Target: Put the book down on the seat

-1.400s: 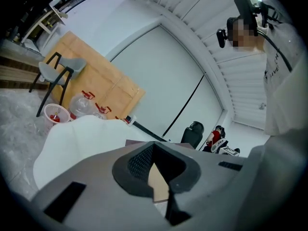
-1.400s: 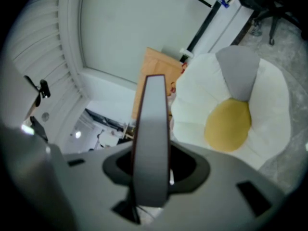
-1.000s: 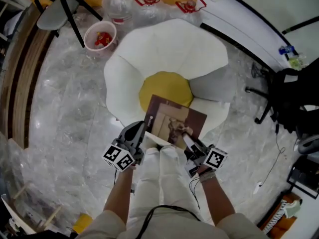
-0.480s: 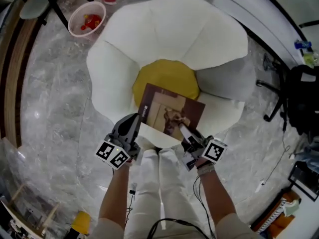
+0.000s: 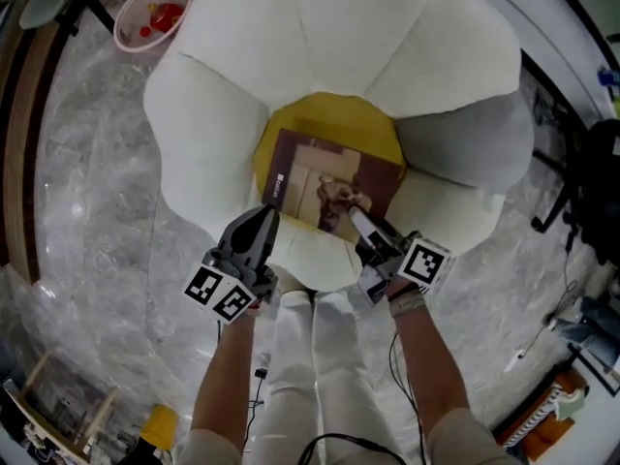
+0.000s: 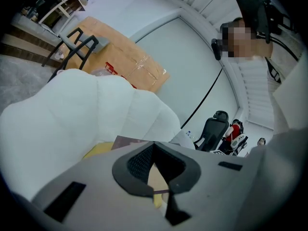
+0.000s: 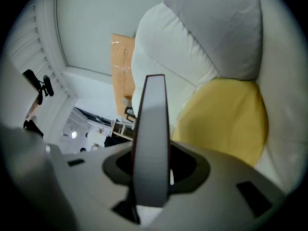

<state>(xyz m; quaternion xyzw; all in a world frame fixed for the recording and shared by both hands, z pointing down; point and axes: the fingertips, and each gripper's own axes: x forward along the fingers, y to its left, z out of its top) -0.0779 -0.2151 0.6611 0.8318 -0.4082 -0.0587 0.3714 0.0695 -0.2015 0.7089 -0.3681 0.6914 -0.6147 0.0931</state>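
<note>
A brown book (image 5: 325, 182) lies flat over the yellow seat (image 5: 329, 119) in the middle of the white flower-shaped chair (image 5: 320, 27). My right gripper (image 5: 354, 216) is shut on the book's near right corner, one finger lying on the cover. In the right gripper view the book's pale edge (image 7: 150, 138) runs straight up between the jaws, with the yellow seat (image 7: 226, 119) just beyond. My left gripper (image 5: 263, 219) has its tip at the book's near left corner. In the left gripper view the book (image 6: 126, 140) shows past the narrow jaw gap (image 6: 161, 190); whether they grip it is unclear.
A grey cushion (image 5: 465, 143) fills one petal at the right of the seat. A pink bin (image 5: 152, 13) stands on the marble floor at the upper left. A black office chair (image 5: 591, 182) is at the right. The person's legs (image 5: 310, 356) stand against the chair's front.
Both grippers have gone down and forward with the book, which moved from the chair's front edge to over the yellow seat. The chair looms larger in the head view.
</note>
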